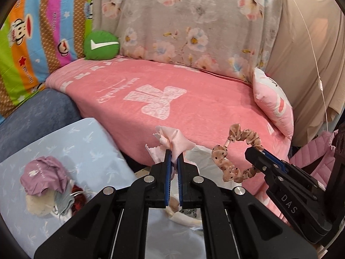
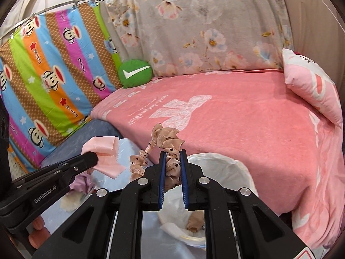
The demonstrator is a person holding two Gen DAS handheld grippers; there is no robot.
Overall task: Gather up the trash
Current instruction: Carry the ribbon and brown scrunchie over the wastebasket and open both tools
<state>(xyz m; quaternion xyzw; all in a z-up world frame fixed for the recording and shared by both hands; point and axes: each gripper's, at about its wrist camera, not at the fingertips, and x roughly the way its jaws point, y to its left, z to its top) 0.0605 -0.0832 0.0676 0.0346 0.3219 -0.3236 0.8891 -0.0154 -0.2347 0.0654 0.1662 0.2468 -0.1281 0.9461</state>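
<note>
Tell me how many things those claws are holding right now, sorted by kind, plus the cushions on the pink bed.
Pink cloth scraps, in the left claw: 1
Spotted scrunchies, in the right claw: 1
Cushions: 2, green and pink
Total: 4

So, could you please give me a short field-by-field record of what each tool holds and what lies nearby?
left tool: shut on pink cloth scrap
right tool: shut on spotted scrunchie
bin: white lined bin below the right tool, by the bed edge
bed: pink blanket, green cushion at the back
left side: crumpled purple item on pale blue sheet
</note>
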